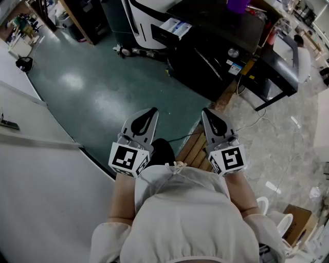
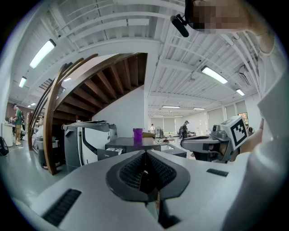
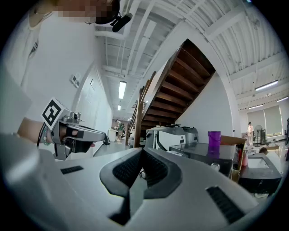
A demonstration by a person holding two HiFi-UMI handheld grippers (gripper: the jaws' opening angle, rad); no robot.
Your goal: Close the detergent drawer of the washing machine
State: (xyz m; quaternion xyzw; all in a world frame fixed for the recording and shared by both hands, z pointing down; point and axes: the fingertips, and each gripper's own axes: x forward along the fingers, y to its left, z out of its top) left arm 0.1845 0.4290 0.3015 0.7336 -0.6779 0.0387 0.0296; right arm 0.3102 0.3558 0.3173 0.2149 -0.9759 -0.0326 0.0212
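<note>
The black washing machine [image 1: 216,49] stands far ahead across the green floor. Its white detergent drawer [image 1: 174,27] sticks out open at the machine's upper left corner, and also shows small in the left gripper view as the drawer [image 2: 110,153]. A purple cup [image 1: 237,5] sits on the machine's top. My left gripper [image 1: 150,113] and right gripper [image 1: 207,113] are held side by side close to my body, well short of the machine. Both are shut with nothing between the jaws, as at the left gripper [image 2: 145,157] and the right gripper [image 3: 142,153].
A white and black appliance [image 1: 146,20] stands left of the washing machine. Wooden planks [image 1: 193,148] lie on the floor under the right gripper, with a cable beside them. A white wall [image 1: 36,169] runs along the left. A black table [image 1: 277,69] and a cardboard box [image 1: 300,222] are to the right.
</note>
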